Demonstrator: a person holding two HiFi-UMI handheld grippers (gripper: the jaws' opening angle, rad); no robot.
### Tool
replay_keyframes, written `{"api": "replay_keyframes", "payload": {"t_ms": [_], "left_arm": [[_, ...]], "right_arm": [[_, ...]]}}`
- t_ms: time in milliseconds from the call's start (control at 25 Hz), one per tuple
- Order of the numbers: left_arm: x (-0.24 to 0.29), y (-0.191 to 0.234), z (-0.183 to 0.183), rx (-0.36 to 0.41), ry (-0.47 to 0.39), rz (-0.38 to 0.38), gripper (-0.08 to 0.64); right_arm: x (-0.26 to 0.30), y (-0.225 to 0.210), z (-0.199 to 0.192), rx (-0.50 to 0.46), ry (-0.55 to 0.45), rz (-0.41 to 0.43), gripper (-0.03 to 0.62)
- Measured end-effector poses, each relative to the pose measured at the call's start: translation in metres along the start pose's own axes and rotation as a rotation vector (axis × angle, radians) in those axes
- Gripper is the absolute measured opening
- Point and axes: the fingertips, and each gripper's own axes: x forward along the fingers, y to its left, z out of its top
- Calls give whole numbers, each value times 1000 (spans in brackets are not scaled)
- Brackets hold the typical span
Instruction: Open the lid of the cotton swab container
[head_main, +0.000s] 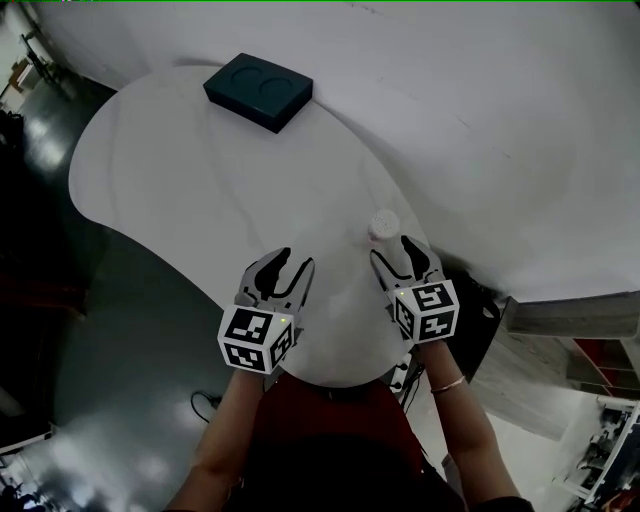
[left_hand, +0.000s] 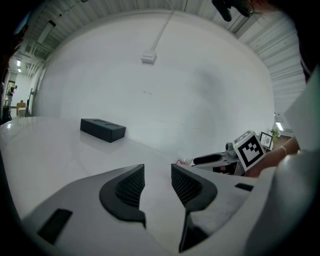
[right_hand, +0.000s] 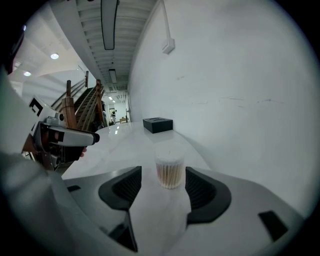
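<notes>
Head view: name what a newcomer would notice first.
The small clear round cotton swab container, lid on, stands just ahead of the open right tool near the edge of the white table. A dark rectangular box with two round recesses sits at the far end.

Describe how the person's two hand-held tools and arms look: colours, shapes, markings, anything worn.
The left tool and right tool match: pale grey bodies, two curved black jaws with ribbed pads, and a white cube printed with black square markers. The person wears a dark red top and a thin bracelet on the right wrist; the forearms are unsleeved.
</notes>
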Motion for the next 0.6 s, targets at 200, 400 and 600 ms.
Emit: {"api": "replay_keyframes", "payload": {"t_ms": [200,400,600], "left_arm": [[9,-1,0,-21,16,21,152],[20,4,0,-42,22,58,152],[24,8,-6,-64,37,94,152]], "right_arm": [[10,-11,0,-30,11,27,265],[25,-14,-4,-90,32,78,268],[37,-13,-6,-105,39,122,272]]}}
